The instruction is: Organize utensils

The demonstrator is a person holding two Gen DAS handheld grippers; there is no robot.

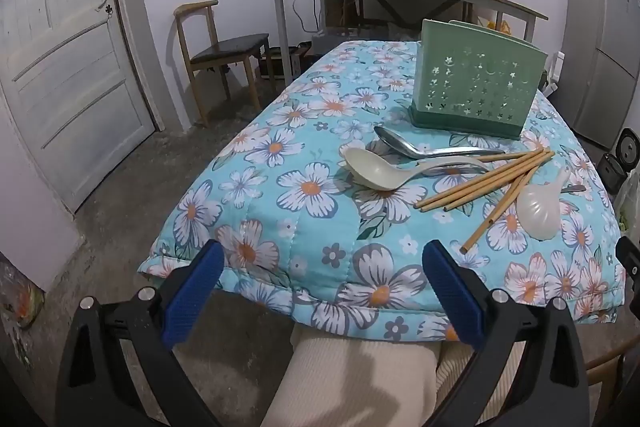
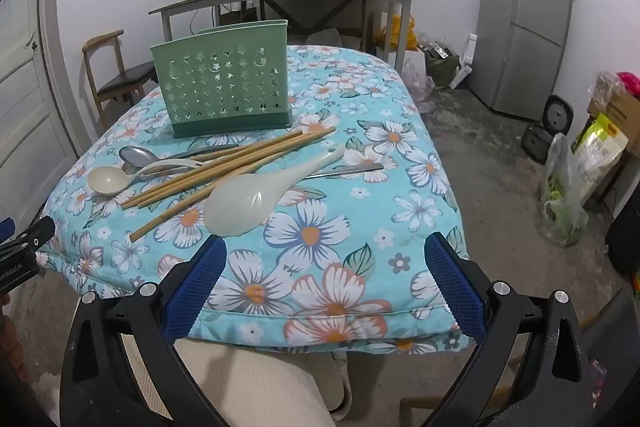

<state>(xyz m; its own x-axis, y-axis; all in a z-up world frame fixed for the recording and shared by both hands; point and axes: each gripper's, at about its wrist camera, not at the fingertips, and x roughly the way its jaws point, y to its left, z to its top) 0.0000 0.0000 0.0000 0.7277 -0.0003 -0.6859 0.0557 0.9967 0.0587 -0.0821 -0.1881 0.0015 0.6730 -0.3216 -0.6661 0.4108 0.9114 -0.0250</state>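
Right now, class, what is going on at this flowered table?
A seated person holds a gripper in each hand, and both the left gripper and right gripper hang open at the near edge of the floral quilt, gripping nothing. Bamboo chopsticks, a cream ladle, a metal spoon and a translucent rice paddle lie loose in a heap. The green utensil holder stands upright behind them. Sorting has not begun.
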